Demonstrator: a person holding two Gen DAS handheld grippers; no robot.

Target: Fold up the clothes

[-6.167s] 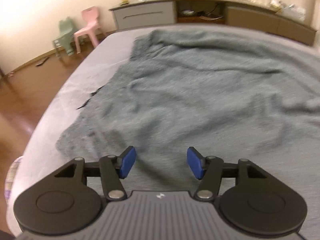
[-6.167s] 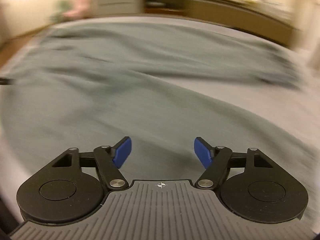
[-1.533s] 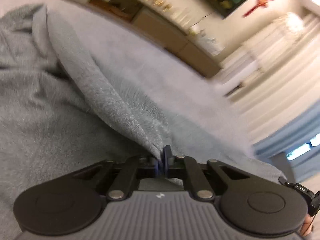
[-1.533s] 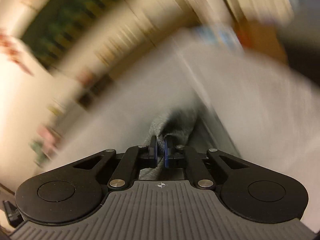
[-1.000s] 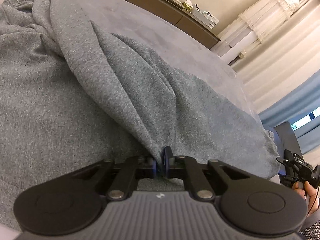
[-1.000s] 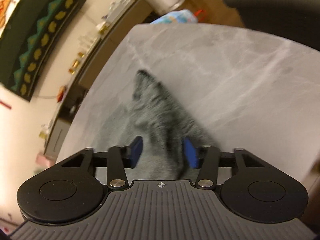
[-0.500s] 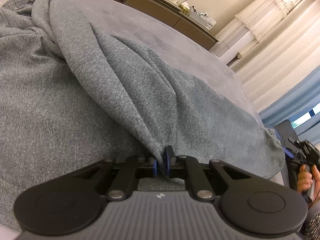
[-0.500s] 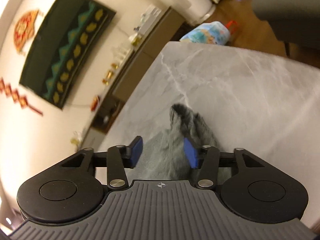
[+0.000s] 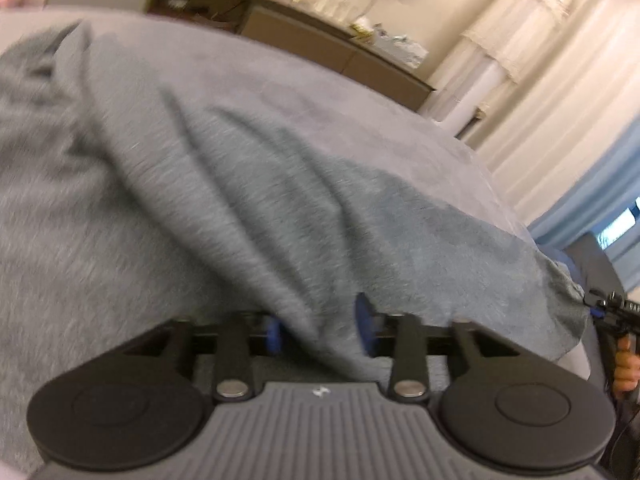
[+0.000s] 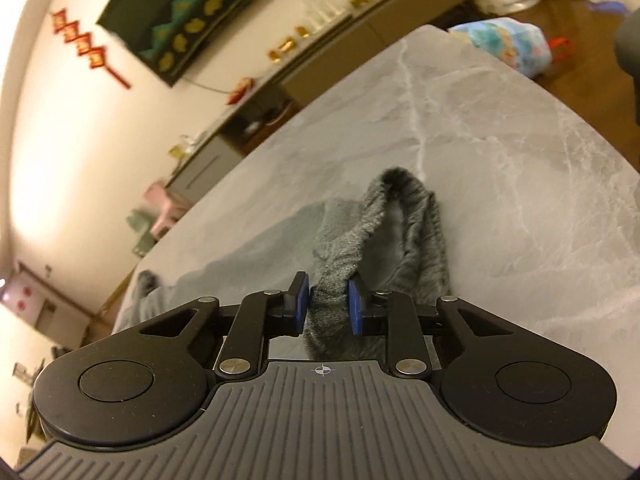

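- Marbled grey tabletop (image 10: pixel 500 128) carries a grey garment (image 9: pixel 200 184), spread wide.
- Left gripper (image 9: pixel 320 326) is opening, cloth loose between its jaws: letting go a fold, I judge.
- Right gripper (image 10: pixel 329 306) is closing on a ribbed hem (image 10: pixel 394 216); next, pull it across.
- Only the left view shows the garment's spread.

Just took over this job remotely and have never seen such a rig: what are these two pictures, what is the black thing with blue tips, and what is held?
Each picture comes from a camera on a hand-held tool, looking along its two blue-padded fingers. A person carries one in each hand.

Left view: the left tool is opening, a fold of the grey garment lying loose between its pads. The right tool and hand show at the far edge.

Right view: the right tool is closing on the garment's thick hem, and its pads touch the cloth. Everything lies on a grey marbled table.
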